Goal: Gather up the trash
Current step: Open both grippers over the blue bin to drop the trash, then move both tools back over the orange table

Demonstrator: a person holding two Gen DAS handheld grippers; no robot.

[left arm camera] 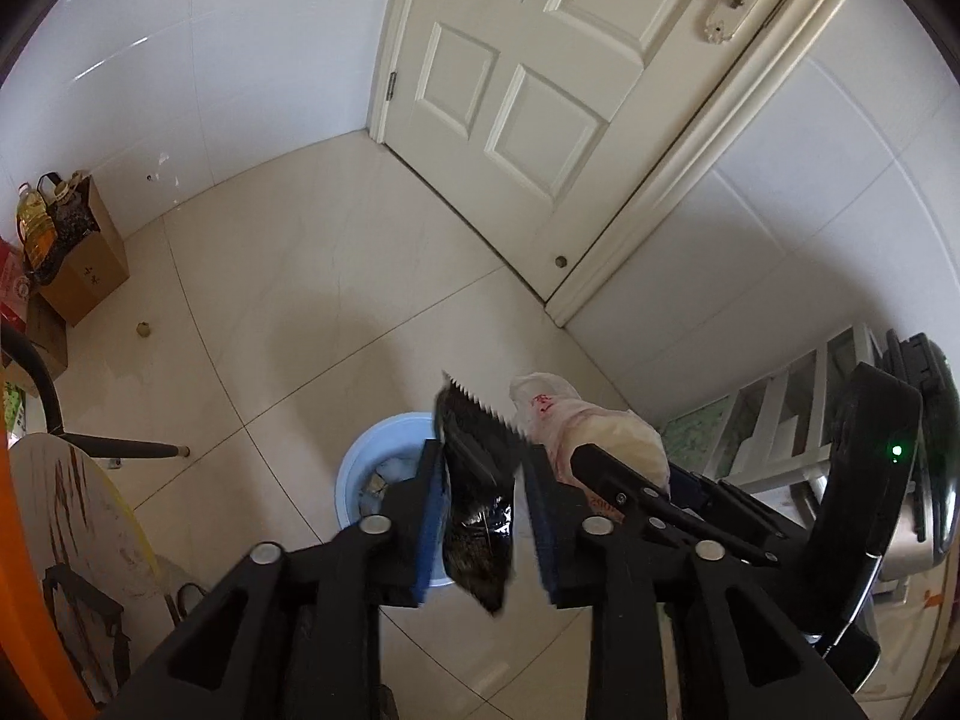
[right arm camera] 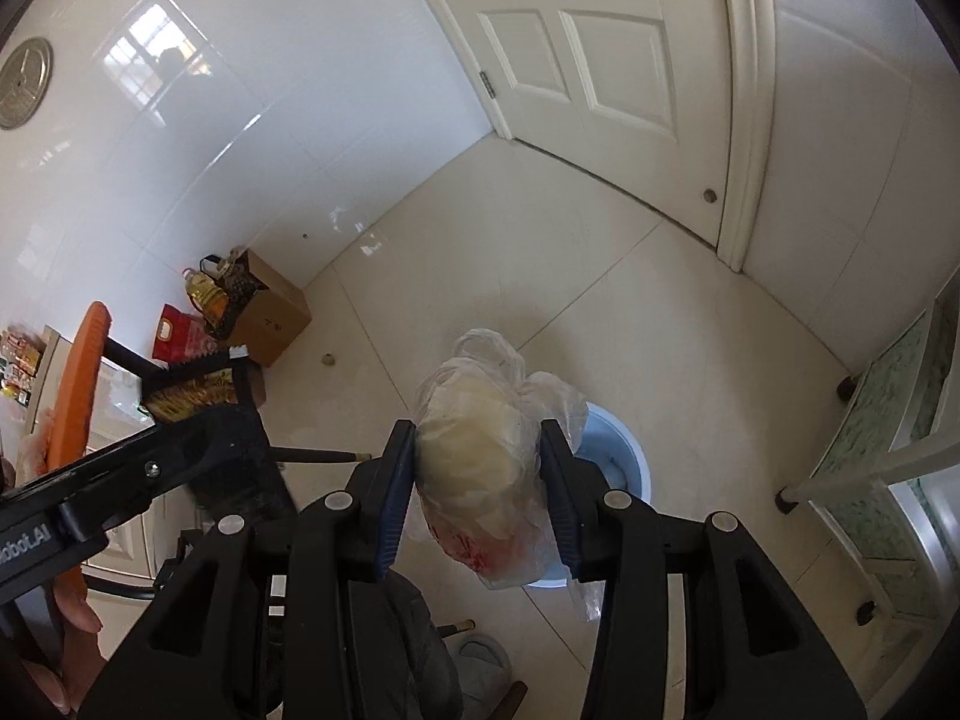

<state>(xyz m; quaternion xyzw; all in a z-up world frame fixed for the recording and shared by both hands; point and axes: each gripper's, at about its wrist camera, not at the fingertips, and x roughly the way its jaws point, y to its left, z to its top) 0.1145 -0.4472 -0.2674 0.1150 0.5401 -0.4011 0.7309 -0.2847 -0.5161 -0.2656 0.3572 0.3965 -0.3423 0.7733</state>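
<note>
Both pairs of jaws stand partly apart with rubbish between them. Between the blue pads of the left gripper (left arm camera: 480, 516) hangs a dark snack wrapper (left arm camera: 477, 504) with a saw-toothed top edge; it lies against the left pad while a gap shows beside the right pad, so the wrapper looks loose rather than pinched. The right gripper (right arm camera: 477, 492) has a clear plastic bag (right arm camera: 486, 450), stuffed with pale crumpled contents and smeared red low down, filling the space between its pads; both pads touch the bag's sides, though how firmly they press I cannot tell. Just below and beyond both grippers, on the cream tiled floor (left arm camera: 288, 276), sits a light blue bin (left arm camera: 366, 462), round and open-topped, with some rubbish already inside. Both the wrapper and the bag hang over its rim. To the left stands a cardboard box (left arm camera: 84, 276) against the white tiled wall, with a bottle of yellow oil (left arm camera: 36, 228) beside it. Farthest off is a closed white panelled door (left arm camera: 522, 84).
</note>
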